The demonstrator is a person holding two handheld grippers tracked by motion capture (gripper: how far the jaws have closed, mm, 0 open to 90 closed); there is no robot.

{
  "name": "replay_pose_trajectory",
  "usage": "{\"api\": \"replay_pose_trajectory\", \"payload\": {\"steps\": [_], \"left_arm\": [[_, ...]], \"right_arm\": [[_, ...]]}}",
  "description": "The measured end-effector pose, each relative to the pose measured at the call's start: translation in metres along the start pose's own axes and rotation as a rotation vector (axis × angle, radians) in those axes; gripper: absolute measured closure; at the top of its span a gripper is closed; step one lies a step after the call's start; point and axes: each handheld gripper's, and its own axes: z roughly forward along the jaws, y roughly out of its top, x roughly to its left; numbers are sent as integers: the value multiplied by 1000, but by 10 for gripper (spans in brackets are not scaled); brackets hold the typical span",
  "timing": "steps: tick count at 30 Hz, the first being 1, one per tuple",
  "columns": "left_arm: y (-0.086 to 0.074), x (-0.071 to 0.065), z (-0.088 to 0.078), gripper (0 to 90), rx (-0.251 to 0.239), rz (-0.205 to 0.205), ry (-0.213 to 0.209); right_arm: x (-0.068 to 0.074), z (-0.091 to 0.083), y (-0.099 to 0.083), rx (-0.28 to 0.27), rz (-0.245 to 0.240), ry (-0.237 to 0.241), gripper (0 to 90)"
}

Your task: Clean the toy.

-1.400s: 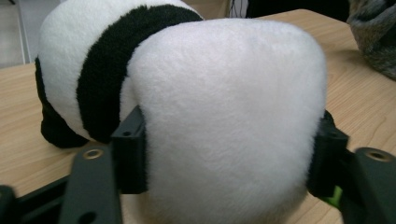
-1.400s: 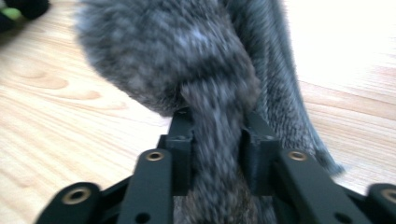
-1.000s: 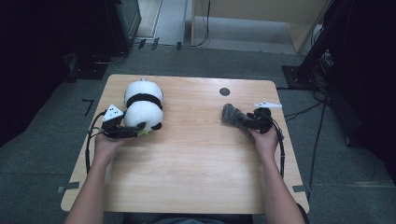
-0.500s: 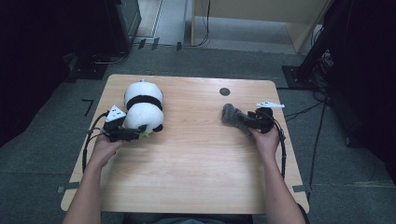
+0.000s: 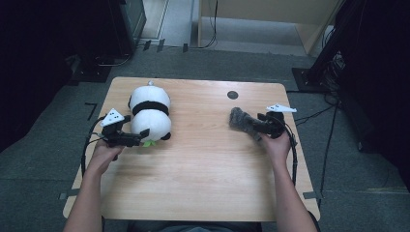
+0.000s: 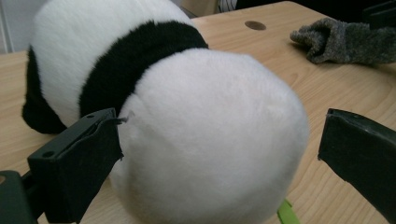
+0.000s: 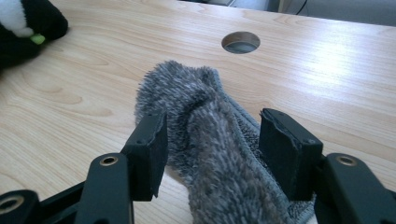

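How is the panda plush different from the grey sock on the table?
The panda plush is white with black parts; the grey sock is speckled grey. The panda is rounded and much bulkier; the sock lies flat and crumpled. Both are soft, rest on the wooden table, and sit between a gripper's jaws.

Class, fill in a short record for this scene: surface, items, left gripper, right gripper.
surface: wooden table with a round hole
items: plush panda, grey sock
left gripper: open, jaws just widened; panda between them, right jaw clear of it
right gripper: jaws on either side of the sock, just widened a little; grip unclear
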Motion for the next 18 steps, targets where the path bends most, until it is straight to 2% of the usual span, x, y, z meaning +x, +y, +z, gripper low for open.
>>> {"api": "replay_pose_trajectory", "payload": {"steps": [7,10,12,16,17,18], "left_arm": [[10,-15,-3,0,-28,-5,-22],[12,-24,-1,0,-14,-6,-8],[13,-29,0,0,-6,1,-16],[14,-39,3,0,2,16,-39],[14,-42,3,11,4,19,-41],[14,-46,4,45,1,20,-25]], "right_arm": [[10,-5,2,-3,-30,8,428],[16,-9,1,-2,-43,17,421],[22,-10,1,-8,-40,35,419],[35,-12,1,0,-68,58,399],[39,-12,1,8,-76,66,389],[42,-12,0,12,-81,74,389]]}}
